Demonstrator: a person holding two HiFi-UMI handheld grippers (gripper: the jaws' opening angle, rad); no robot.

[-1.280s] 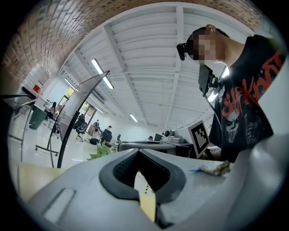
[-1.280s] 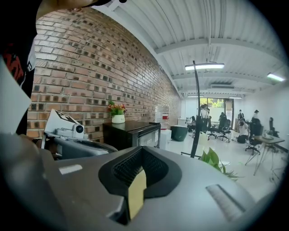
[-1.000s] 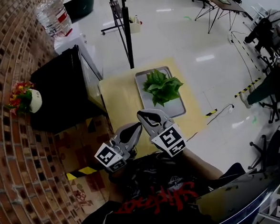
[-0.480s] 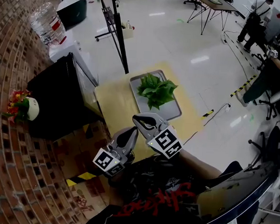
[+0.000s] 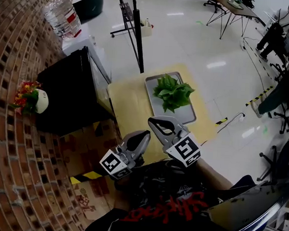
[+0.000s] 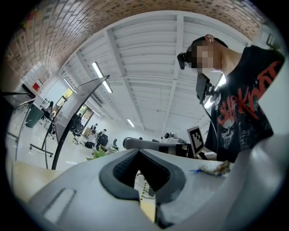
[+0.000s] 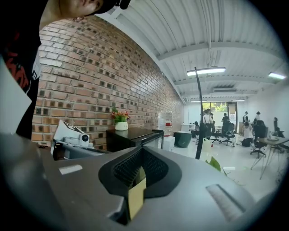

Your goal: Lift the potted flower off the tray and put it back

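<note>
1. Holding the left claw point(image 5: 143, 136) and the right claw point(image 5: 157, 122) side by side, close in front of the body, over the near edge of the counter point(image 5: 128, 104).
2. Left claw: drawn together, pads meeting, nothing caught between them; only a sliver of pale counter showing through the hollow behind the tips.
3. Right claw: likewise closed tight and empty, facing the brick wall point(image 7: 104, 76) and the black cabinet point(image 5: 67, 95) in its own view, with a green leaf off to the right.
4. Potted flower point(image 5: 173, 91): broad green leaves, upright about the middle of the tray point(image 5: 179, 116), well apart from both claws.
5. Tray: grey metal, lying flat on the pale yellow counter, toward its far right part.
6. Beside the counter on the left, the black cabinet, with a white pot of red flowers point(image 5: 29, 99) on top.
7. Farther back, a large water bottle point(image 5: 64, 17) on a white stand, and a black pole point(image 5: 138, 33) rising from the shiny floor just behind the counter.
8. Across the room, people at desks and office chairs, too small for detail.
</note>
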